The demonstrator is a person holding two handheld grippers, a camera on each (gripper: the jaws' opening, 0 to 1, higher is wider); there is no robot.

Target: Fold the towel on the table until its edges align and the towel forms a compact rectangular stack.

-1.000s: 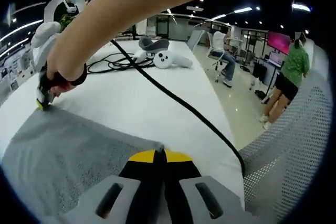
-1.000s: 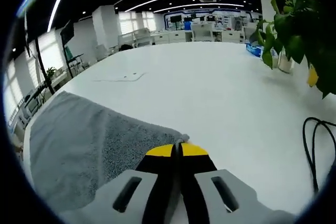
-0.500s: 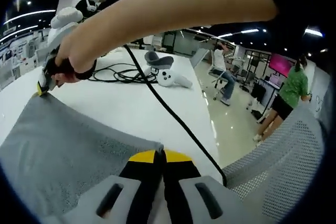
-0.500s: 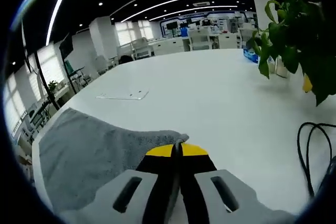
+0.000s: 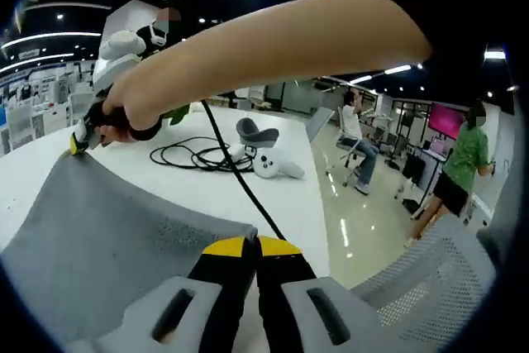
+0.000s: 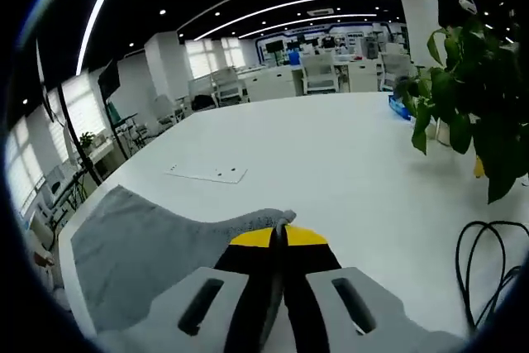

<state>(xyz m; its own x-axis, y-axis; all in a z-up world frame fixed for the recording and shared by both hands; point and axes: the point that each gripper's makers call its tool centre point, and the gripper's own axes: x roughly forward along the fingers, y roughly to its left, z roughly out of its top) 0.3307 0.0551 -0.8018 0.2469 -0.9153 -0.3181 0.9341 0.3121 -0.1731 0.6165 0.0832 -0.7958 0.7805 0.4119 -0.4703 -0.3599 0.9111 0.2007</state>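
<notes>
One grey towel is held by two tools. In the left gripper view the left tool is closed on a towel corner at 6 o'clock, and the cloth stretches away toward 10 o'clock, where the right tool, in a hand, pinches the far corner. In the right gripper view the right tool is closed on that corner, the towel running off toward 8 o'clock, lifted above the white table.

Beyond the towel in the left gripper view, one black cable lies coiled on the table, with a white controller at 12 o'clock. A mesh chair is cut off at 4 o'clock. Two people are in the office beyond, one seated.

In the right gripper view a flat sheet lies at 11 o'clock, one plant at 2 o'clock and a cable loop at 4 o'clock, partly cut off.
</notes>
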